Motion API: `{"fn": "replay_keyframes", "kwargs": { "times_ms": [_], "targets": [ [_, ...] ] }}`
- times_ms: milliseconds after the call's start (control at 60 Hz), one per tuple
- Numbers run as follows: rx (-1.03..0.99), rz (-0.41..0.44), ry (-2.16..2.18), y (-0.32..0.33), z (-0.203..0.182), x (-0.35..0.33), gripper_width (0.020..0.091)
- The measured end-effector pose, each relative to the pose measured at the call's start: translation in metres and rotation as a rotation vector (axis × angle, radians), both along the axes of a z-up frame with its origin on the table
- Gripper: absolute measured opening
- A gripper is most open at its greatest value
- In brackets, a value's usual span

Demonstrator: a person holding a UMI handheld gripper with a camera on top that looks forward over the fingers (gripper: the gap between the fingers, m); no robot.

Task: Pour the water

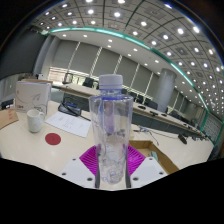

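A clear plastic water bottle (pixel 110 130) with a white cap stands upright between my fingers, held up over the desk. My gripper (pixel 111 162) is shut on the bottle, with the magenta pads (pixel 90 160) pressed against both of its sides. A white mug (pixel 36 121) sits on the desk off to the left, beyond the fingers. The bottle's lower end is hidden behind the gripper body.
A red coaster (pixel 54 139) lies on the light desk (pixel 30 148) near the mug. Papers (pixel 68 124) lie behind it and a white box (pixel 30 96) stands at the far left. A cardboard box (pixel 152 153) sits right of the fingers. Office desks with monitors fill the background.
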State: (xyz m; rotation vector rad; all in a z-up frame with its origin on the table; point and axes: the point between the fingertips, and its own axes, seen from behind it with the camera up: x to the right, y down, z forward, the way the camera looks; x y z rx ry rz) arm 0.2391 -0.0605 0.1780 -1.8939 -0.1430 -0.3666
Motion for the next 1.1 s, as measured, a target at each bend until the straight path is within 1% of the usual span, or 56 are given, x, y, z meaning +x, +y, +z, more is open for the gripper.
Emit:
{"fn": "replay_keyframes", "kwargs": {
  "times_ms": [167, 317, 550, 750, 933, 1100],
  "targets": [
    [0.009, 0.028, -0.300, 0.044, 0.054, -0.056, 0.0344],
    [-0.006, 0.093, -0.648, 0.089, 0.074, -0.122, 0.0343],
    [-0.041, 0.159, -1.135, 0.149, 0.063, -0.197, 0.0342],
    [-0.095, 0.220, -1.523, 0.183, 0.047, -0.232, 0.0340],
    [-0.114, 0.287, -1.726, 0.199, 0.031, -0.252, 0.0342],
    [-0.121, 0.315, -1.721, 0.205, 0.024, -0.256, 0.0341]
  ]
}}
